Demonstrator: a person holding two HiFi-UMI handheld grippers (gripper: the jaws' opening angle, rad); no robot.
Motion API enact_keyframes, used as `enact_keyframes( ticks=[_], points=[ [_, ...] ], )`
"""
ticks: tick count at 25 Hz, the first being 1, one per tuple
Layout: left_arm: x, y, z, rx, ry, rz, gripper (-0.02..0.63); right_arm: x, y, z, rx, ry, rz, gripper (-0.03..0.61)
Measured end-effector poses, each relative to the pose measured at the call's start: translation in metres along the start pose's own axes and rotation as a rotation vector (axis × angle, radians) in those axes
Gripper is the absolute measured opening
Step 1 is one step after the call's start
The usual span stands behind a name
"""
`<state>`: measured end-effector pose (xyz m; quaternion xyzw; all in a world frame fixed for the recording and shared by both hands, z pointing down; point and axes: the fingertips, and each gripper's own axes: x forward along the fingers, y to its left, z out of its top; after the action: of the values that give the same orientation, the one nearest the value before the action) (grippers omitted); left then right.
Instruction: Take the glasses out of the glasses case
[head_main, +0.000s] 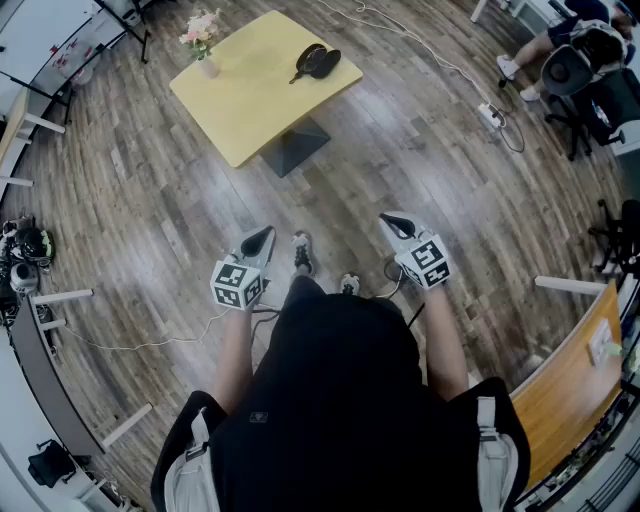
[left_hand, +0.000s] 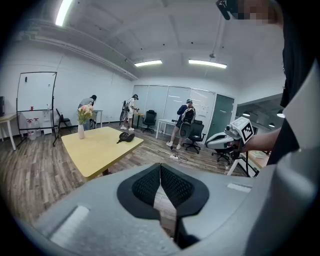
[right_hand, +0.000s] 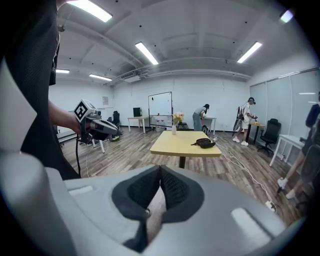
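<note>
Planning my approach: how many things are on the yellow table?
2: a flower vase at the left corner and the black glasses case near the right edge. Nothing seems hidden.

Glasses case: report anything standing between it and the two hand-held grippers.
Nothing visible does. Only wooden floor and open tabletop separate the left hand-held gripper and right hand-held gripper from the glasses case on the yellow table. The flower vase stands aside, near the table's left corner.

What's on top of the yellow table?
On the yellow table stand a vase of flowers and a dark glasses case. What the case holds is too small to see.
</note>
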<state>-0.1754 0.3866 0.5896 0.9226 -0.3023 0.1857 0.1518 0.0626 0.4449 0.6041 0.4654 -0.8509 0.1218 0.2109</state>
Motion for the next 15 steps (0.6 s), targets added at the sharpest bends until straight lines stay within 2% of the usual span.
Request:
enact_keyframes(
  ticks=[6,15],
  points=[
    [0.008,0.024,0.006,-0.002,-0.005,-0.015,0.012,0.017,-0.012,0.007,0.025,0.009,-0.041,0.003],
    [0.023,0.095,0.028,-0.023,-0.014,-0.023,0.012,0.049,-0.029,0.032,0.062,0.015,-0.107,0.003]
  ],
)
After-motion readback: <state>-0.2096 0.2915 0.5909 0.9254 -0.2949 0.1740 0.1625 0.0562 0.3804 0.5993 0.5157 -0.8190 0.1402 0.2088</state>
